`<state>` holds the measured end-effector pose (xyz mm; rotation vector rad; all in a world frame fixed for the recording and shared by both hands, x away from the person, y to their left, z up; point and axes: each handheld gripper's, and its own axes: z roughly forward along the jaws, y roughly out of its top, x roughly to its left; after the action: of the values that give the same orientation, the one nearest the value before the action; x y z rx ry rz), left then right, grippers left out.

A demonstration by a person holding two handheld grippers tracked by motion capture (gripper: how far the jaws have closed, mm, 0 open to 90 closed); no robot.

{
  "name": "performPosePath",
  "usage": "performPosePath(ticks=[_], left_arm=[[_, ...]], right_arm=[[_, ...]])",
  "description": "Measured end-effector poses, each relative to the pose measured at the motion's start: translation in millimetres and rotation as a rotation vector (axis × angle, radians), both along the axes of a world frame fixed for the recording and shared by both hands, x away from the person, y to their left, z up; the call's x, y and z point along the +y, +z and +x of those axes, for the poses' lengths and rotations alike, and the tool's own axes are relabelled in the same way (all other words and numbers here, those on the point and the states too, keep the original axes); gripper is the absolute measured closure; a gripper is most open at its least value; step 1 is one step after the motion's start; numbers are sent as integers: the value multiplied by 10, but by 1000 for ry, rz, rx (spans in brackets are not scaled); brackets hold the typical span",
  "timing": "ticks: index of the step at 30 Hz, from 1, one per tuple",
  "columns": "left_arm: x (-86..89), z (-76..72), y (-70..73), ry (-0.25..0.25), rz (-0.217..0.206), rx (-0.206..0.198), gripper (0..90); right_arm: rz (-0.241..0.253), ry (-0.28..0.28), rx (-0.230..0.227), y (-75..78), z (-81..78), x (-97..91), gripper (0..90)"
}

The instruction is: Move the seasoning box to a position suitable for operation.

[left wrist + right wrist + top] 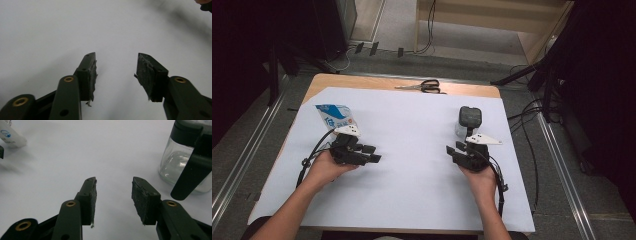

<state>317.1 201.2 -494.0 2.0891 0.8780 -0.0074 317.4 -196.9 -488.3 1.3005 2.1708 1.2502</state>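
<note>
Standing upright on the white sheet [412,150] that covers the table, a clear glass jar [467,122] with a black lid and handle looks empty, just beyond the right gripper [455,150]. A blue-and-white pouch [334,117] lies flat just beyond the left gripper [372,153], and scissors [424,86] rest on the bare wood at the far edge. Both grippers hover with jaws apart, gripping nothing.

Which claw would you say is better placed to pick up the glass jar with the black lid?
The right claw: the glass jar stands just beyond that hand, and it is open. The left claw sits across the sheet, by the blue-and-white pouch.
</note>
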Motion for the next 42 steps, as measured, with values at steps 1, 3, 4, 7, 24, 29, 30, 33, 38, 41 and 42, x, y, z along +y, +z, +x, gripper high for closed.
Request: performPosePath(ticks=[1, 3, 4, 7, 24, 29, 30, 33, 38, 41, 42], left_arm=[[0, 0, 0, 0, 0, 0, 491], [-17, -20, 1, -9, 11, -31, 480], [-23, -24, 3, -20, 15, -27, 473], [-53, -57, 5, -36, 36, -39, 511], [-23, -69, 52, -42, -5, -34, 491], [-1, -62, 67, -31, -10, -42, 475], [-1, -65, 70, -28, -11, -42, 471], [13, -66, 82, -24, -7, -41, 454], [38, -82, 118, -31, -10, -42, 375], [51, -86, 131, -33, -21, -33, 336], [56, -91, 140, -29, -21, -33, 284]], right_arm=[[0, 0, 0, 0, 0, 0, 559], [12, -2, 10, -7, 2, -6, 543], [8, -4, 9, -11, 2, -9, 539], [7, -12, 11, -22, -6, -21, 525], [26, -99, -5, 1, 7, -94, 287], [22, -133, -8, 14, 16, -117, 209], [19, -140, -8, 15, 22, -117, 187], [19, -159, -9, 19, 51, -114, 155], [-13, -183, -10, 57, 92, -107, 152], [7, -187, -10, 75, 105, -126, 152], [6, -198, -17, 88, 119, -140, 152]])
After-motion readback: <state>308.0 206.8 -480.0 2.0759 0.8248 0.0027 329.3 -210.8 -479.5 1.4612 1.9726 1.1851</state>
